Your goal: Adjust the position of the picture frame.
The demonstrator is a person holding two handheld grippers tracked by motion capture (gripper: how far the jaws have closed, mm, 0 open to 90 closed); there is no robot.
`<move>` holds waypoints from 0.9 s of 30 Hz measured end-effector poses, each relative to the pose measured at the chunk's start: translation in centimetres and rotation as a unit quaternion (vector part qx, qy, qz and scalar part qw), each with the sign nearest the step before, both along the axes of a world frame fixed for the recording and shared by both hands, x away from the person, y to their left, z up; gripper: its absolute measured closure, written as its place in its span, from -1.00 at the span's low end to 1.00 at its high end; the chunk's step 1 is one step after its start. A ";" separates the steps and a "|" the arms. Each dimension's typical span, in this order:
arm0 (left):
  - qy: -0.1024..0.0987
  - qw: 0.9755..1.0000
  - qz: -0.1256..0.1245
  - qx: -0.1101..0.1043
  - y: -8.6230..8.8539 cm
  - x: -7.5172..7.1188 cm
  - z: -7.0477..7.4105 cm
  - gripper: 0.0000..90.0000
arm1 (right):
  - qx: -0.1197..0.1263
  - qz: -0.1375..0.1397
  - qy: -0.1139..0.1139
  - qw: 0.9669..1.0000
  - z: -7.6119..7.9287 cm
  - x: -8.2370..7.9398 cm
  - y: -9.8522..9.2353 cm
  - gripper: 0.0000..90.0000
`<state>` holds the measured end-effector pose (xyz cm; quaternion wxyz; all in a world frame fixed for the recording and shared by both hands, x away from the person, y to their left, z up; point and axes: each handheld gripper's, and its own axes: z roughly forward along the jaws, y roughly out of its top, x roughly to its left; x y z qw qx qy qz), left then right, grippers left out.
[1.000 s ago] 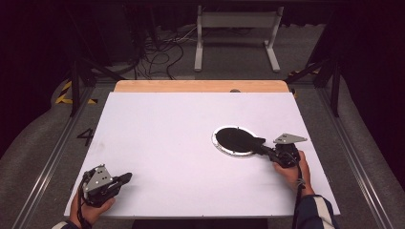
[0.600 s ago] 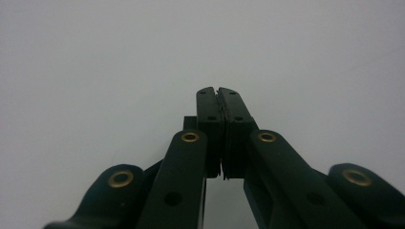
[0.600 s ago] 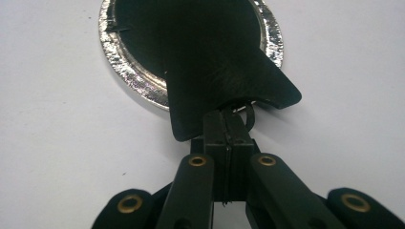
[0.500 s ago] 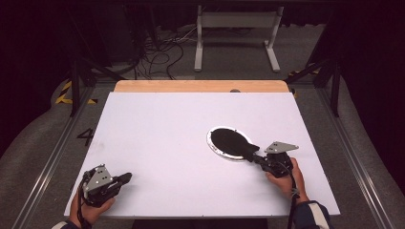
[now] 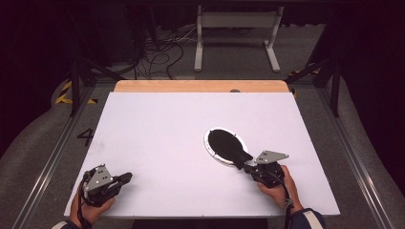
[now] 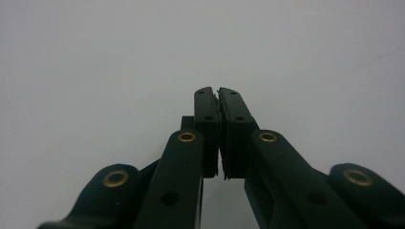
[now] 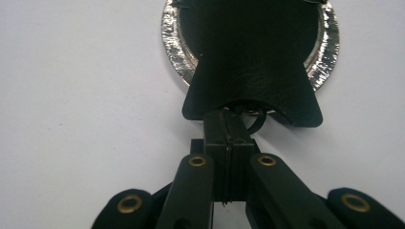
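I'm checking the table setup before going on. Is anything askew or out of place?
Yes: the black flap lies off-centre on the silver dish, its flared end hanging past the rim on the side towards the right claw, which is shut on that end. The left claw is shut and holds nothing.

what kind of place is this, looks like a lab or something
Probably a lab or recording rig rather than a home. A bare white table sits inside a dark metal frame, loose cables lie on the floor behind it, and a number 4 is marked beside the table.
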<state>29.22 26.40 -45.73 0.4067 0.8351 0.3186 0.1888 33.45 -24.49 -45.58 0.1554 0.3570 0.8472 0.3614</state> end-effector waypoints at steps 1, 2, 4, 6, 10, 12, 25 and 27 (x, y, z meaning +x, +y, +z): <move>0.000 1.000 0.000 0.000 0.0 0.0 0.0 0.94 | 0.000 0.003 0.001 1.000 0.0 -0.1 0.2 1.00; 0.000 1.000 -0.001 0.001 0.0 0.0 0.0 0.94 | -0.001 0.006 0.000 1.000 0.0 -0.2 0.4 1.00; 0.000 1.000 0.000 0.001 0.0 0.0 0.0 0.95 | -0.002 0.012 0.002 1.000 0.0 -0.3 0.7 1.00; 0.000 1.000 -0.001 0.002 0.0 0.0 0.0 0.95 | -0.001 0.015 0.002 1.000 0.0 -0.5 1.0 1.00; 0.001 1.000 -0.005 0.003 -0.1 0.0 0.0 0.96 | -0.004 0.028 0.002 1.000 0.0 -0.8 1.9 1.00; 0.001 1.000 -0.006 0.004 -0.1 0.0 -0.1 0.96 | -0.008 0.033 -0.004 0.999 0.0 -1.2 2.5 1.00; 0.001 1.000 -0.004 0.004 -0.1 0.0 -0.1 0.87 | 0.000 0.050 -0.029 0.998 1.2 -1.8 2.9 1.00; -0.001 1.000 -0.002 0.006 -0.1 -0.1 -0.1 0.76 | 0.003 0.040 -0.048 0.998 1.7 -1.9 2.5 0.99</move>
